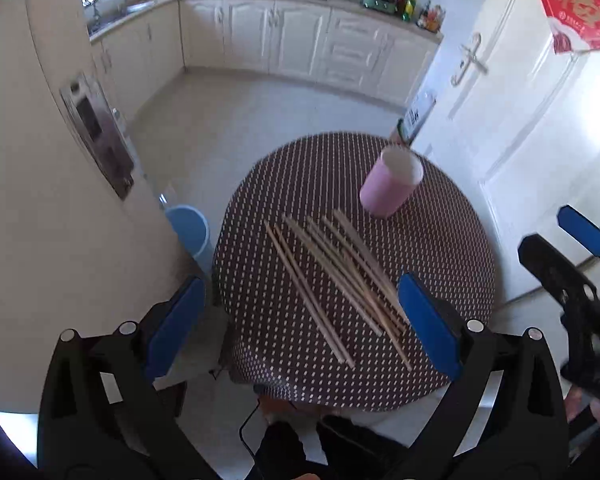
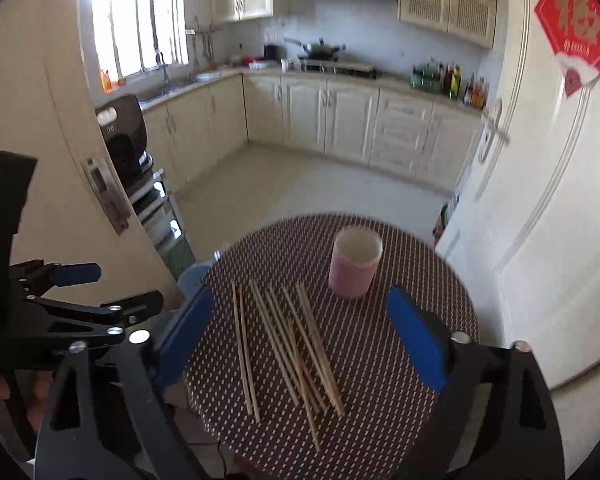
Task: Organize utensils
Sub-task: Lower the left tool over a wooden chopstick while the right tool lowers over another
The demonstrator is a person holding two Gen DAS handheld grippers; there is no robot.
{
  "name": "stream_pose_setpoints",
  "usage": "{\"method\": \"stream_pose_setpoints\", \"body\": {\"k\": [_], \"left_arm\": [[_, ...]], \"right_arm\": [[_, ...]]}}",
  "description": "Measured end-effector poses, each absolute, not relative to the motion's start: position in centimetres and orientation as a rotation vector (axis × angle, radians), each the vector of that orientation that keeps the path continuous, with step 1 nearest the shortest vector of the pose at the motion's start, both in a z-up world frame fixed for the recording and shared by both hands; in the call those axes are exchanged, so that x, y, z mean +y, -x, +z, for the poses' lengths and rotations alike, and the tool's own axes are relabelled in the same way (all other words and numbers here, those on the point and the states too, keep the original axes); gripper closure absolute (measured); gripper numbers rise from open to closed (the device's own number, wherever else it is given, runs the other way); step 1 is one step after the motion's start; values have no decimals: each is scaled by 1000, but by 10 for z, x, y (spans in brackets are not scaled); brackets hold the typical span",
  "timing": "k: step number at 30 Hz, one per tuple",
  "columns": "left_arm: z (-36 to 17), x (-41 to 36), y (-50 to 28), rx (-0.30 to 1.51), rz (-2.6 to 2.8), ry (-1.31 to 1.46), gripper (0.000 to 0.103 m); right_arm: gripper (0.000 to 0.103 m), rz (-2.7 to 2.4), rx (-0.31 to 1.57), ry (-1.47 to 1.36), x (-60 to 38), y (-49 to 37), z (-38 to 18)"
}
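A: What is held at the near edge?

B: Nothing. The left gripper and right gripper are both spread wide and empty above the round brown dotted tablecloth.

A: And beyond them?

B: The pale wooden chopsticks are seen loose on the cloth. Further back, the pink cylindrical cup stands upright, apparently unfilled. Everything is judged still to be gathered.
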State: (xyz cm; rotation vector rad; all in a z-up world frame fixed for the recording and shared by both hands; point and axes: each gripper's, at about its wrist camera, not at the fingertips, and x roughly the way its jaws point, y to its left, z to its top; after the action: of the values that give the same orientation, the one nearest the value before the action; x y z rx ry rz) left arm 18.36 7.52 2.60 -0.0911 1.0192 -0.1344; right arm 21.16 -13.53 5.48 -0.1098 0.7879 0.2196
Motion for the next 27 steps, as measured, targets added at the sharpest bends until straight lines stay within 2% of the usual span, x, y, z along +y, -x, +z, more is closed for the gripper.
{"method": "stream_pose_setpoints", "body": {"k": [7,12,13,15,19,27], "left_arm": [[-42,84,-201,1220,-174,129,8],[-99,93,-221,1347,-160,219,26],[-108,94,-225,1366,-150,224,36],[-126,91,-234,1395,-135,244,45],[-150,80,-251,1430,-88,235,57],[-184,61,-287,1454,4,254,58]], "right_arm": [[42,207,942,63,-146,-229,15],[55,244,1067,52,-157,-253,-30],[58,253,1091,59,-159,-258,-40],[64,288,1149,55,-165,-272,-62],[69,357,1256,14,-180,-295,-98],[70,487,1316,55,-183,-323,-127]]}}
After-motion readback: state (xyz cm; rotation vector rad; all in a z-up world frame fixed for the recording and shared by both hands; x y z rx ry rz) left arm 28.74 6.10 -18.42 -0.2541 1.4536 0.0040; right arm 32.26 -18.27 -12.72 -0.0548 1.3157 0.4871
